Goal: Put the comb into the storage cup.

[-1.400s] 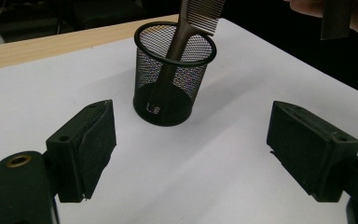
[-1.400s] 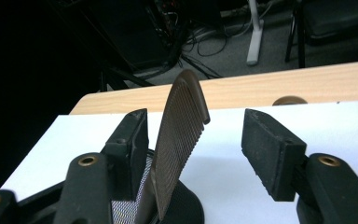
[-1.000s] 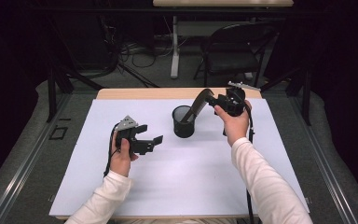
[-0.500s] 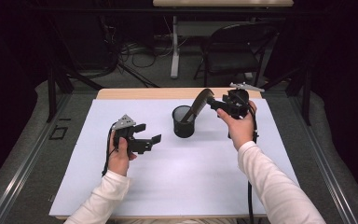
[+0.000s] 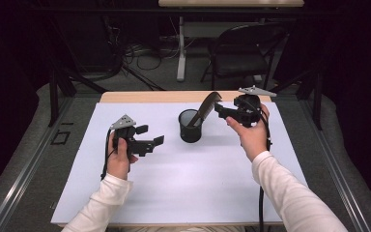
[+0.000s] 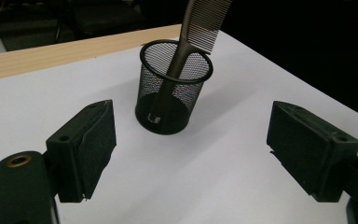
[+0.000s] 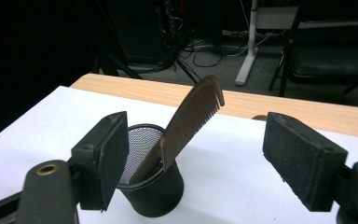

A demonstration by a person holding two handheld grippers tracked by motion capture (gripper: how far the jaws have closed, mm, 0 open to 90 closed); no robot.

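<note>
- R gripper (image 5: 221, 110) sat upper right of centre in the high view. Its jaws had just been opening and stood wide, w/ nothing between the pads. The comb showed in the gap in the right gripper view, but farther off and untouched.
- L gripper (image 5: 150, 135) sat at left-centre of the high view. Jaws were wide open and empty, aimed toward the cup.
- Comb (image 5: 206, 106): brown, handle end down inside the cup, toothed end leaning out over the rim toward upper right of the high view. It looked let go and resting on the rim by itself.
- Mesh cup (image 5: 191, 126): black, upright, near centre of the high view on the white sheet (image 5: 174, 188) covering the table (image 5: 140, 96).
- Step in hand, as I judged it: release after dropping the comb in, then retreat. To do it well: keep the R jaws wide, back straight off along the jaw line away from the comb tip, no sideways sweep. The comb's tip was just beside the R jaws, so a brush there could lever the comb out or tip the light cup.
- Comb vs jaws: near the R jaws, just left of them in the high view. Well apart from the L jaws, to their right and above, w/ the cup between.
- L hand (image 5: 120, 157) needed no move, IMO. It could steady the cup if it rocked.
</note>
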